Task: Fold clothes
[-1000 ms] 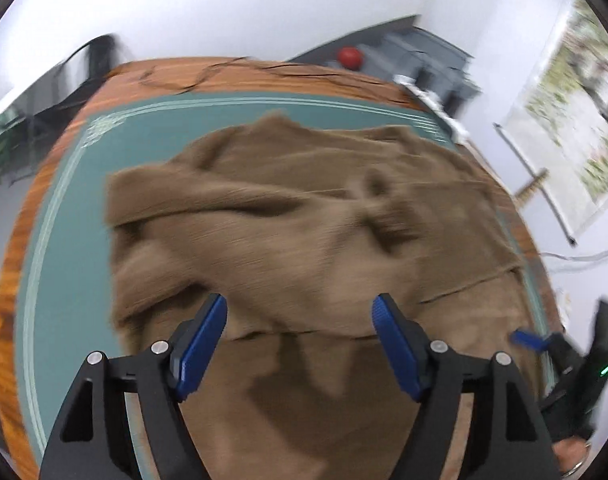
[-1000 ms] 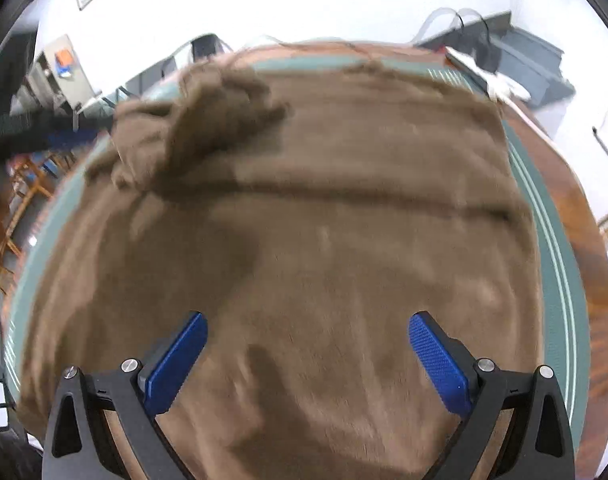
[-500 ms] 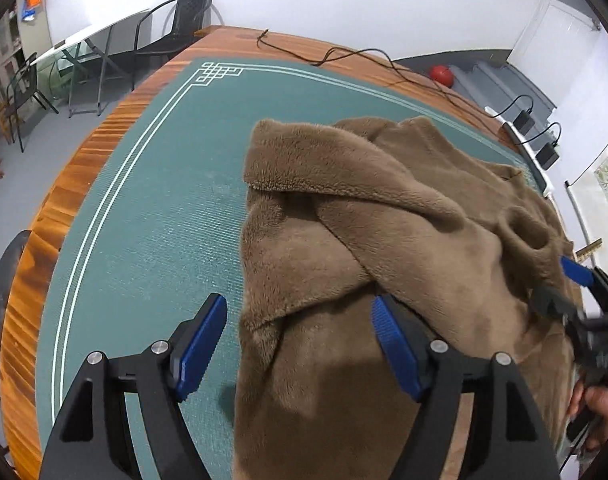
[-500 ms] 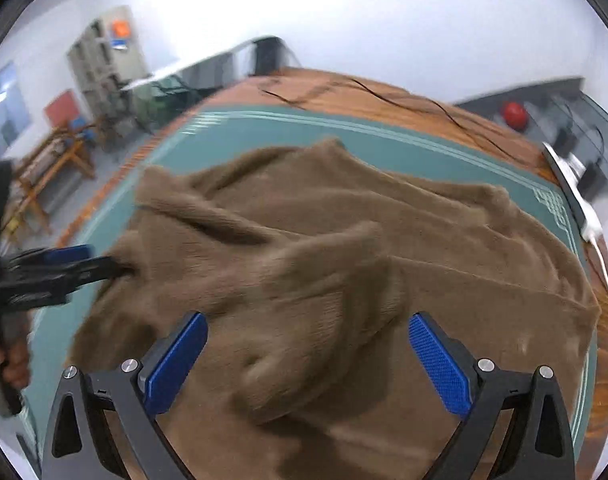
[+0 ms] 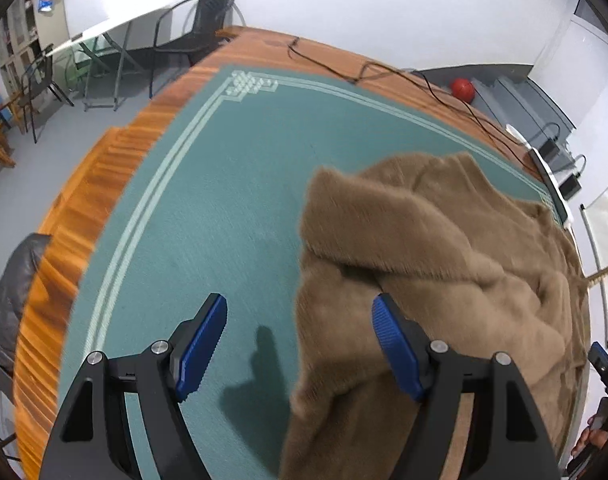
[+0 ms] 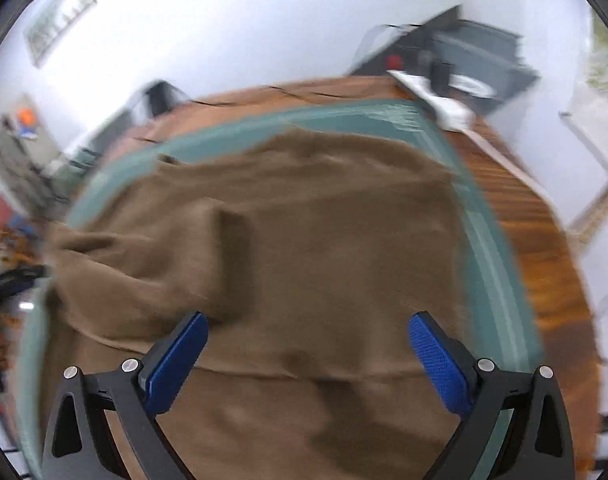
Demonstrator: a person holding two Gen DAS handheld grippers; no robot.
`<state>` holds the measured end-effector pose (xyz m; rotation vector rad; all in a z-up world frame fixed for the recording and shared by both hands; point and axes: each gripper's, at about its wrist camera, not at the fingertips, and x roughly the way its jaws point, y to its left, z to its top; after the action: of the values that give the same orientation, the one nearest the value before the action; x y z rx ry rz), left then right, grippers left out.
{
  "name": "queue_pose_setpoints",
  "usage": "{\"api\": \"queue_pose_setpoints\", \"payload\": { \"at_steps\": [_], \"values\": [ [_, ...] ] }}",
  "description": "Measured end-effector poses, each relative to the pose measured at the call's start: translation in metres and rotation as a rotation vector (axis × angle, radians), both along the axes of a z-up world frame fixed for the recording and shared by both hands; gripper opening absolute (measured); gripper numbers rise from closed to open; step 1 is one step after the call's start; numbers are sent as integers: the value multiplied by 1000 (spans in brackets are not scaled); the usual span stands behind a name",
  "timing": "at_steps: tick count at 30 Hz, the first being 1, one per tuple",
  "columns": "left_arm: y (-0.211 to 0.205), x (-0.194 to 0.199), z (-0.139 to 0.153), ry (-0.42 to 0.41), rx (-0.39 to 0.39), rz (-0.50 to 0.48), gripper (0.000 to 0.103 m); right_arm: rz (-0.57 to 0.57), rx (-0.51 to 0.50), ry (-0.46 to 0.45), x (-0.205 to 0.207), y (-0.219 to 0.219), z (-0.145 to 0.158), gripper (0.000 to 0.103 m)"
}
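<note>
A brown fleece garment (image 5: pixel 436 264) lies rumpled on the green mat (image 5: pixel 208 208), with a sleeve folded across its top. My left gripper (image 5: pixel 300 336) hovers open over the garment's left edge: one blue pad is above bare mat, the other above the fleece, nothing between them. In the right wrist view the same garment (image 6: pixel 304 232) fills the middle, blurred by motion. My right gripper (image 6: pixel 308 356) is open above its near part, holding nothing. The left gripper shows as a dark shape (image 6: pixel 8 284) at that view's left edge.
The mat covers a wooden table (image 5: pixel 84 216) whose edge curves round the left. Black cables (image 5: pixel 384 72) run along the far side. Chairs (image 5: pixel 184 28) stand beyond the table, and a dark chair (image 5: pixel 8 312) sits near its left edge. A hand (image 5: pixel 592 436) shows at lower right.
The left wrist view slid left, off the garment's middle to its left edge, with more bare mat showing. The right wrist view swung across the garment and is now blurred. Both grippers stayed open.
</note>
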<state>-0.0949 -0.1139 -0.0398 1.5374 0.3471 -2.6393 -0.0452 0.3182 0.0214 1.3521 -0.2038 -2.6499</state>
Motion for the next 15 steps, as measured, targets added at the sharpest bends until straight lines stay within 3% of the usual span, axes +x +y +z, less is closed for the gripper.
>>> {"api": "queue_pose_setpoints", "payload": {
  "at_steps": [4, 10, 15],
  "values": [
    [1, -14, 7, 16, -92, -30, 79, 106, -31, 22, -30, -35, 3, 102],
    [18, -34, -3, -4, -241, -150, 79, 192, -13, -36, -77, -75, -14, 102],
    [27, -32, 2, 7, -244, -249, 79, 223, -83, -107, -94, -77, -34, 99]
  ]
}}
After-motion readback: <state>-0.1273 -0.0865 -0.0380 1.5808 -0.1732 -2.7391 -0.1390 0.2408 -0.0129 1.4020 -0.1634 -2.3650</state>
